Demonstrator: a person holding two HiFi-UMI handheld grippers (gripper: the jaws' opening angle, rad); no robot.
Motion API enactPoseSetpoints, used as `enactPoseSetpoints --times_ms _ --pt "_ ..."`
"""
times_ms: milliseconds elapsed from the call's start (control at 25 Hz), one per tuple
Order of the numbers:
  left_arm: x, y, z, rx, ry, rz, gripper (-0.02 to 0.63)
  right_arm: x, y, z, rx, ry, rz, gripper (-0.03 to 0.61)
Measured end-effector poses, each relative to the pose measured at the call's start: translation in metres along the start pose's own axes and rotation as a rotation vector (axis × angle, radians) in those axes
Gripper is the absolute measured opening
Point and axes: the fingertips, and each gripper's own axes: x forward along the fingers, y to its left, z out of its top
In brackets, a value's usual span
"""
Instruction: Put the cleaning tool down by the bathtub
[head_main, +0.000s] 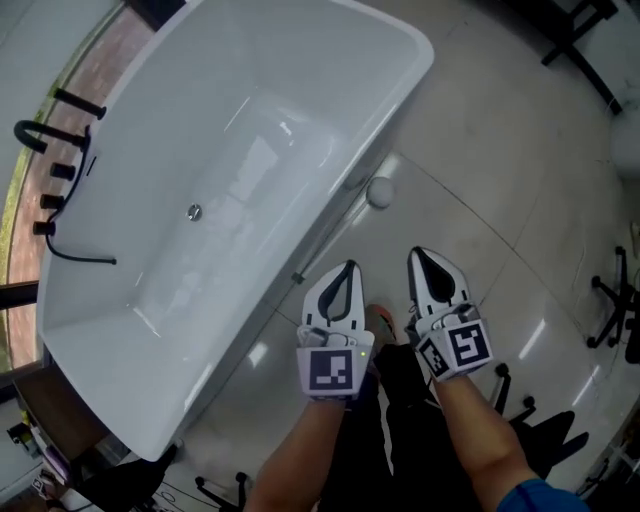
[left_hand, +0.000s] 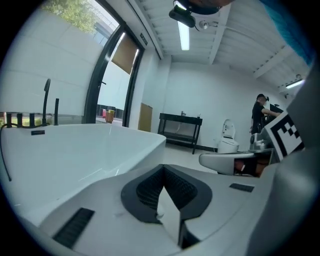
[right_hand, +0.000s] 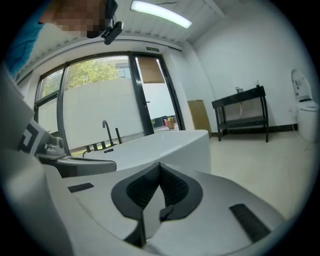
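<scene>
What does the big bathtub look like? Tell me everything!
The bathtub is white and shiny, a long box shape with rounded corners and a thin rim. It is empty, with a small metal drain in its bottom. Black taps stand at one long side, and a black hose droops over the rim inside. It stands on the pale floor; a long-handled tool lies beside it.

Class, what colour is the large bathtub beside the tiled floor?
Glossy white bathtub, clearest in the head view.

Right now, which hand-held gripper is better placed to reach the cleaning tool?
Left. The left hand-held gripper is on the bathtub side, closer to the cleaning tool than the right hand-held gripper. Both are shut and empty.
</scene>
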Motion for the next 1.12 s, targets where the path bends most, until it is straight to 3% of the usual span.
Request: enactPoseSetpoints --times_ms 280,600,920,1120 --pt "-0.030 -0.037 0.073 0.055 -0.051 -0.019 0.000 -0.067 -0.001 0.080 -0.056 -0.071 -0.071 0.003" --pt "-0.075 -0.102 0.160 0.094 -0.132 -0.013 0.000 -0.145 -0.008 0.169 -0.091 -0.128 -0.080 0.003" --pt "-0.133 -0.232 0.219 0.074 -0.153 -0.082 0.000 -0.255 -0.001 0.234 -0.080 -0.111 -0.003 0.003" --pt "-0.172 -0.317 0.266 0.137 -0.165 -0.158 0.000 -0.347 -0.002 0.301 -0.162 -0.173 0.050 0.003"
